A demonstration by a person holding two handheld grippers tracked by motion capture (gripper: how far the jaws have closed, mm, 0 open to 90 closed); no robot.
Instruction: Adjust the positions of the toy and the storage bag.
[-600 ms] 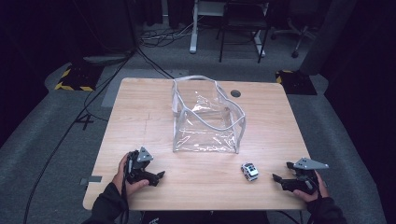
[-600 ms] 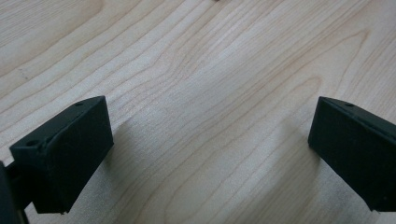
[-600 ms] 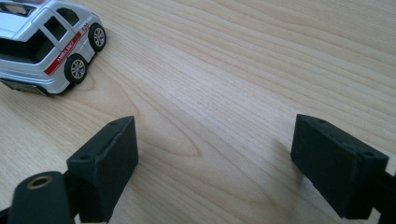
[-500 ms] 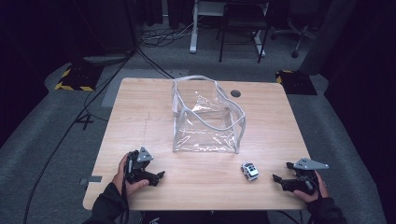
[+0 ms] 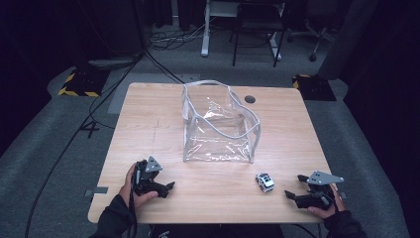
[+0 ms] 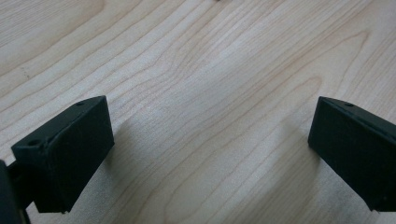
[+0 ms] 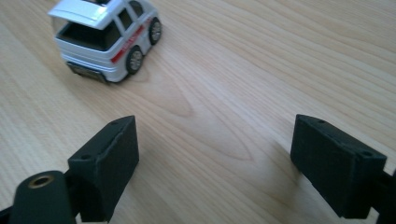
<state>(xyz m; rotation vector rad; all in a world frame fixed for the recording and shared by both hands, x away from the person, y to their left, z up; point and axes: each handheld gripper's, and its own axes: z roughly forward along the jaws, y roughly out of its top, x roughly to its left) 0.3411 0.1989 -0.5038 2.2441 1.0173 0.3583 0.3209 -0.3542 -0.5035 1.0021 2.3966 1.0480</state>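
Note:
A small white toy car [image 5: 265, 182] with a red side stripe stands on the wooden table [image 5: 163, 104] near its front edge, right of centre. In the right gripper view the toy car [image 7: 105, 35] sits ahead and to the left of my jaws, apart from them. My right gripper [image 5: 293, 190] rests low at the table's front right, open, with bare wood between its jaws [image 7: 215, 149]. My left gripper [image 5: 168, 187] lies at the front left, open over bare wood [image 6: 210, 140]. A clear plastic bag [image 5: 220, 124] with a grey rim stands open at the table's middle.
A round cable hole [image 5: 250, 99] sits in the table behind the bag. Cables [image 5: 99, 109] run across the grey floor at the left. A chair [image 5: 257, 20] and desk legs stand beyond the table's far edge.

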